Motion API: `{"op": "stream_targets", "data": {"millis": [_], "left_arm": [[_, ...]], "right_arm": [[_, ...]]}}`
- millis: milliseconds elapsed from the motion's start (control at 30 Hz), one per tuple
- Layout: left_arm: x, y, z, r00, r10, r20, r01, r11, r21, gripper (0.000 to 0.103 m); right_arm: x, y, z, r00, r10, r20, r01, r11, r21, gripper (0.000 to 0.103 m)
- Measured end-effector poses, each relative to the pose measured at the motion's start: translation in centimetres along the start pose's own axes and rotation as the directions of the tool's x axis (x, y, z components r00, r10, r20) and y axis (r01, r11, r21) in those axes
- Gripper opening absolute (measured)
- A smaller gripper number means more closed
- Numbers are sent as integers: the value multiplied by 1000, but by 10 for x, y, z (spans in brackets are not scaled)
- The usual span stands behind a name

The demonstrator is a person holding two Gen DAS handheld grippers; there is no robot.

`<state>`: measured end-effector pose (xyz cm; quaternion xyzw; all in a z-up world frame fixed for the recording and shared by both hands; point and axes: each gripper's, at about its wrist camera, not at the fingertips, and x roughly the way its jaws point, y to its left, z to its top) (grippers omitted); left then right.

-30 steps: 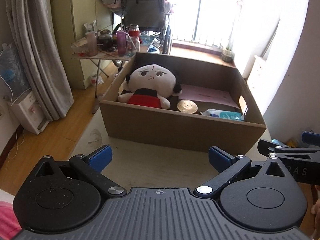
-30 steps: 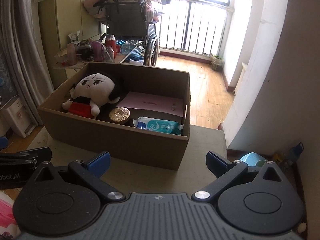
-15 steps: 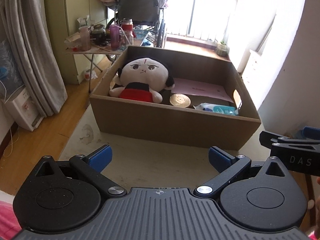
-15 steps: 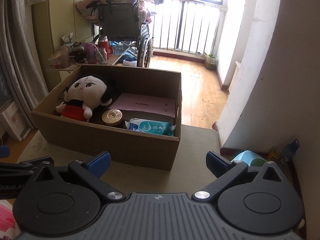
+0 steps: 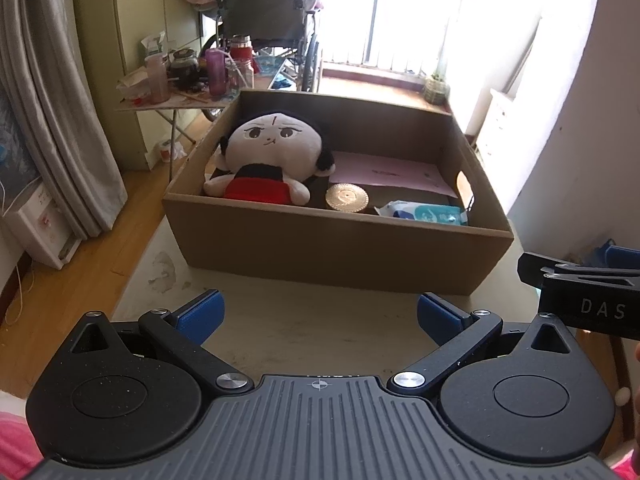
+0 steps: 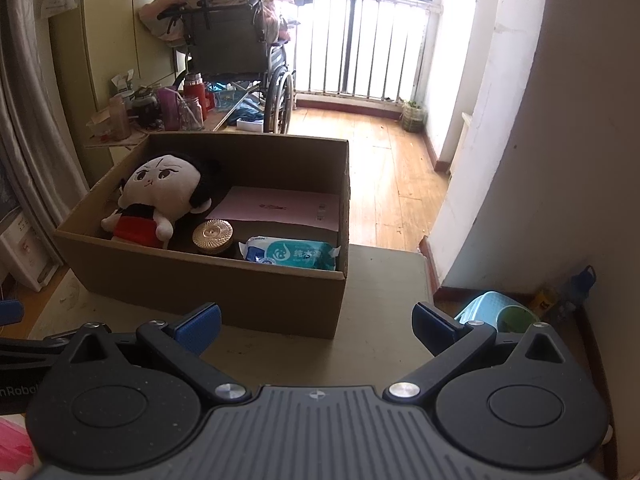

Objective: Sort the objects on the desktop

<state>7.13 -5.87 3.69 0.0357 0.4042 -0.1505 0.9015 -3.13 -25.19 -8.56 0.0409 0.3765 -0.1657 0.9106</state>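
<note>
A brown cardboard box [image 5: 320,248] [image 6: 208,276] stands on the table ahead of both grippers. Inside lie a plush doll [image 5: 272,156] [image 6: 160,196] at the left, a round gold tin [image 5: 346,198] [image 6: 212,235], a pack of wet wipes [image 5: 424,213] [image 6: 292,254] and a pink sheet [image 5: 388,174] [image 6: 280,210]. My left gripper [image 5: 320,314] is open and empty, held back from the box's near wall. My right gripper [image 6: 316,322] is open and empty, near the box's right front corner. The right gripper's side shows in the left wrist view [image 5: 580,292].
The beige tabletop [image 5: 304,320] [image 6: 384,288] ends just right of the box. A folding table with bottles [image 5: 192,80], a wheelchair [image 6: 236,52], a curtain [image 5: 52,112] and a blue stool [image 6: 496,314] by the white wall stand around.
Both grippers have pulled back and risen a little, so the box looks smaller and farther. Both stay open and empty.
</note>
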Motion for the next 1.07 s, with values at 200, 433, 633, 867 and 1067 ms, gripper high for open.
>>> {"op": "stream_targets", "data": {"millis": [200, 433, 633, 867, 1067], "left_arm": [[0, -4, 3, 1000, 4, 2, -4, 1000, 12, 103], [1, -7, 6, 1000, 8, 7, -8, 1000, 15, 103], [1, -10, 9, 1000, 8, 6, -8, 1000, 22, 103], [2, -10, 10, 1000, 10, 7, -10, 1000, 23, 103], [2, -10, 10, 1000, 9, 7, -9, 1000, 23, 103]], "right_arm": [[2, -2, 2, 1000, -1, -3, 1, 1000, 5, 103], [5, -6, 5, 1000, -1, -2, 1, 1000, 12, 103], [5, -6, 7, 1000, 0, -3, 0, 1000, 18, 103], [6, -6, 8, 1000, 8, -6, -8, 1000, 23, 103], [6, -6, 9, 1000, 6, -5, -6, 1000, 22, 103]]}}
